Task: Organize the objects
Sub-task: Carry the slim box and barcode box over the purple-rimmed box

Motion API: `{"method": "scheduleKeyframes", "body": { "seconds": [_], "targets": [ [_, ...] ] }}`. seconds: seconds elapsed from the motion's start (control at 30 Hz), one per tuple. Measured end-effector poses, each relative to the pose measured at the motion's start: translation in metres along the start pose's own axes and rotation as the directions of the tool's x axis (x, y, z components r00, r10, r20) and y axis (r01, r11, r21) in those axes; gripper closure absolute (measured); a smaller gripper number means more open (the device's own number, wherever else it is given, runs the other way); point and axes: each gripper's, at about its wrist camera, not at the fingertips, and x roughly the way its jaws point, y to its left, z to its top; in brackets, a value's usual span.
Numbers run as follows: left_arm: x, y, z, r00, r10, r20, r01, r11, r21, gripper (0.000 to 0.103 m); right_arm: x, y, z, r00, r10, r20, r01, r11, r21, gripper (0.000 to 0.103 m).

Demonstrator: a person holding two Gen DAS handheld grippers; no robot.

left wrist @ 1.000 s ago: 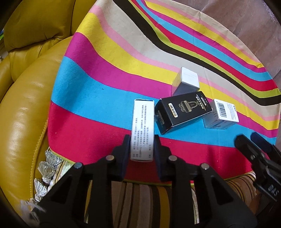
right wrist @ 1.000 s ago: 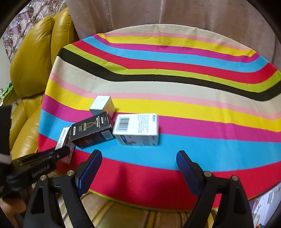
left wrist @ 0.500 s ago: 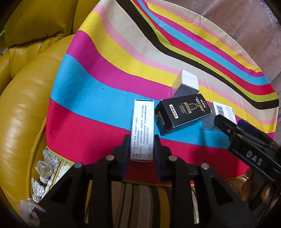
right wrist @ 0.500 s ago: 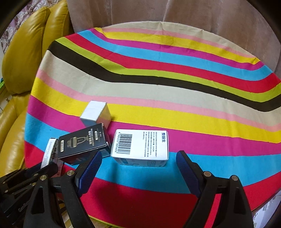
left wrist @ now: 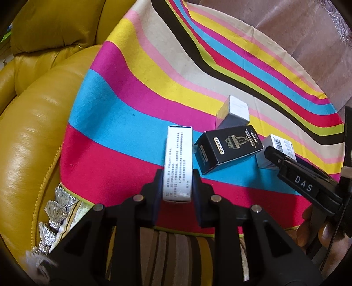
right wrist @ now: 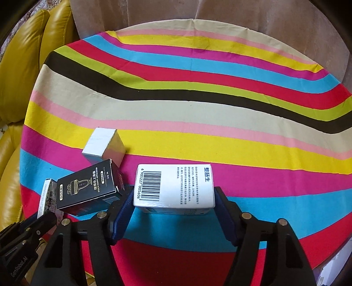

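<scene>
On the striped round table (right wrist: 198, 114), my left gripper (left wrist: 177, 184) is shut on a narrow white printed box (left wrist: 178, 154) that lies on the red and blue stripes. To its right lie a black DORMI box (left wrist: 228, 149) and a small white cube box (left wrist: 236, 110). My right gripper (right wrist: 173, 198) straddles a white barcode box (right wrist: 176, 187). Its jaws are closing and the blue pads (right wrist: 123, 211) sit against the box's two short ends. The black box (right wrist: 88, 187) lies just left of that gripper, and the cube box (right wrist: 103, 145) behind it.
A yellow leather sofa (left wrist: 33, 132) wraps the table's left side. A beige curtain (right wrist: 198, 13) hangs behind the table. Silver tassels (left wrist: 50, 215) hang off the near edge. A hand (left wrist: 319, 231) grips the right tool. The far stripes of the cloth carry nothing.
My right gripper moved forward and down over the barcode box and its jaws narrowed around it. My left gripper stayed put, still holding the narrow white box.
</scene>
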Motion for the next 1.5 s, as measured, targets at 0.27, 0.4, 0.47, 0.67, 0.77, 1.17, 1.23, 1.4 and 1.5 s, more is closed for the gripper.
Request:
{"method": "scheduleKeyframes", "body": {
  "seconds": [0.27,0.4,0.47,0.67,0.77,1.17,1.23,1.4,1.5],
  "targets": [
    [-0.022,-0.008,0.001,0.997,0.010,0.080,-0.011,1.000,0.011,0.075,-0.021,-0.013,-0.009,0.999,0.009,0.032,-0.010,1.000,0.023,0.034],
    [-0.032,-0.018,-0.002,0.995,0.002,0.104,-0.005,1.000,0.025,0.075,-0.035,-0.019,-0.017,0.999,0.009,0.048,-0.010,1.000,0.028,0.033],
    [-0.038,-0.022,-0.006,0.993,0.002,0.117,-0.006,0.999,0.034,0.075,-0.043,-0.022,-0.021,0.998,0.008,0.058,-0.010,0.999,0.031,0.033],
    [-0.050,-0.045,-0.015,0.991,-0.019,0.132,0.009,0.997,0.077,0.075,-0.063,-0.034,-0.035,0.997,0.011,0.078,-0.015,0.998,0.056,0.034],
    [-0.053,-0.059,-0.020,0.991,-0.034,0.130,0.020,0.994,0.107,0.075,-0.073,-0.043,-0.042,0.996,0.015,0.087,-0.021,0.997,0.072,0.033],
    [-0.056,-0.113,-0.039,0.991,-0.112,0.074,0.094,0.973,0.212,0.075,-0.109,-0.083,-0.073,0.994,0.002,0.109,-0.019,0.988,0.151,0.034],
    [-0.055,-0.124,-0.043,0.990,-0.125,0.060,0.108,0.968,0.228,0.075,-0.116,-0.092,-0.079,0.993,-0.005,0.116,-0.014,0.986,0.166,0.034],
    [-0.055,-0.151,-0.054,0.988,-0.154,0.031,0.139,0.950,0.279,0.075,-0.132,-0.121,-0.097,0.993,-0.026,0.116,0.000,0.975,0.222,0.034],
    [-0.054,-0.167,-0.061,0.986,-0.166,0.013,0.154,0.939,0.309,0.075,-0.140,-0.140,-0.107,0.993,-0.033,0.116,0.001,0.964,0.266,0.033]
  ]
}}
